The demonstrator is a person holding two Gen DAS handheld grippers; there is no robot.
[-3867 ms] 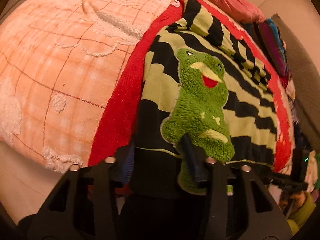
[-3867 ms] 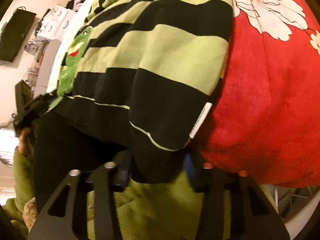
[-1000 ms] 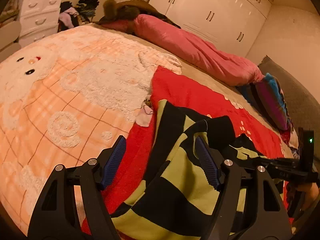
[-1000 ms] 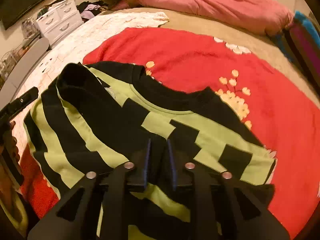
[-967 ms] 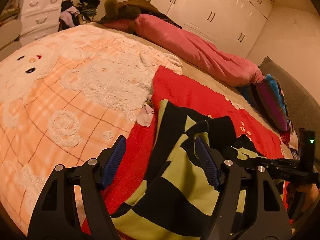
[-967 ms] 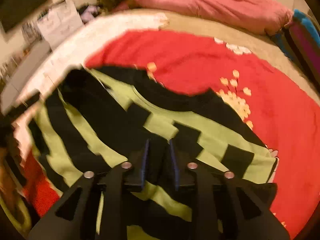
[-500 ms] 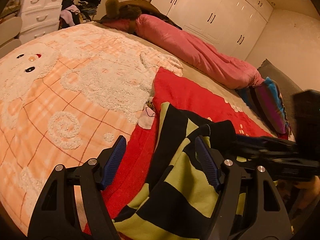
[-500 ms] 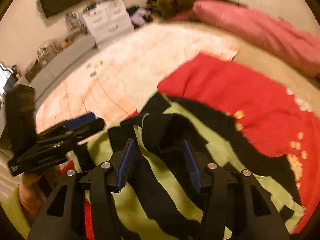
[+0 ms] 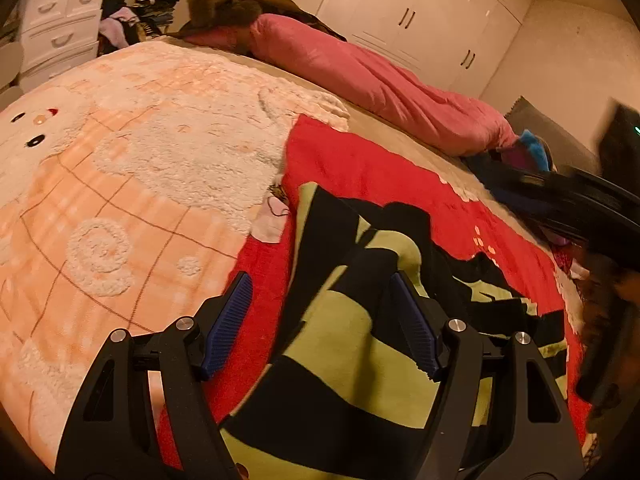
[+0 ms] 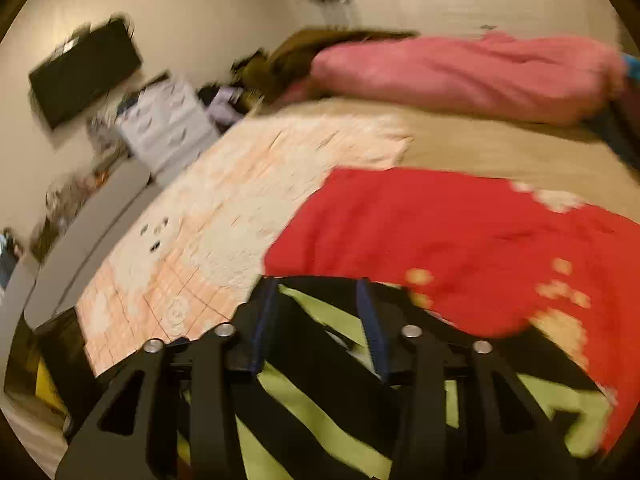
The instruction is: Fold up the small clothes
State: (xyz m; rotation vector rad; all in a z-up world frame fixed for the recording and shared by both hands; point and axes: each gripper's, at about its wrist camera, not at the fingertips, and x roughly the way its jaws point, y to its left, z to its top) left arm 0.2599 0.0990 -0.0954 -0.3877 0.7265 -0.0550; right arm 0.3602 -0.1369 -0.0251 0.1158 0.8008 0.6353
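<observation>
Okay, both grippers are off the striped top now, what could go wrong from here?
The striped top lies bunched, not flat, on the red blanket, so the fold may slump open. The right gripper, whose jaws have just been opening, sits close above it and could snag cloth. The open left gripper hangs over its edge too.

Right wrist view is motion-blurred throughout: drawers [image 10: 168, 128] and wall screen [image 10: 84, 70] smeared. Striped top [image 9: 352, 344] cut off by bottom edge in both views. Right gripper [image 9: 592, 208] at left view's right edge, blurred, fingertips indistinct.
</observation>
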